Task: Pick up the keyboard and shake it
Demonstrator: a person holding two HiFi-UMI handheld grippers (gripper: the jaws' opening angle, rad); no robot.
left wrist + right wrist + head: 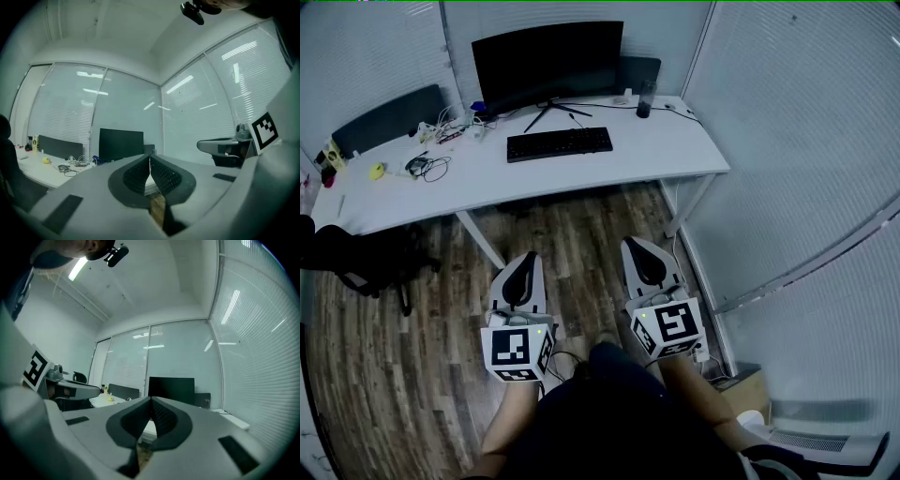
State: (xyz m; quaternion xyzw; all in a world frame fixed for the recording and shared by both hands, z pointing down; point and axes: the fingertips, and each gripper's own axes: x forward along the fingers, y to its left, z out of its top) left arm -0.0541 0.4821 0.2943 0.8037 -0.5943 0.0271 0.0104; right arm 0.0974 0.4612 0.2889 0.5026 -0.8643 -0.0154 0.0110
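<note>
A black keyboard [560, 143] lies on the white desk [675, 150] in front of a dark monitor [548, 63], far ahead in the head view. My left gripper [522, 259] and right gripper [635, 247] hang side by side over the wood floor, well short of the desk. Both are shut with nothing between the jaws. In the left gripper view the left gripper [149, 157] points level toward the monitor [121, 145]. The right gripper [150, 400] faces the monitor [171, 390] too. The keyboard is hidden behind the jaws in both gripper views.
Cables and small items [427, 165] clutter the desk's left part. A dark cup [644, 98] stands right of the monitor. A black office chair [361, 258] sits at the left by the desk. Blinds-covered glass walls [806, 141] close in on the right.
</note>
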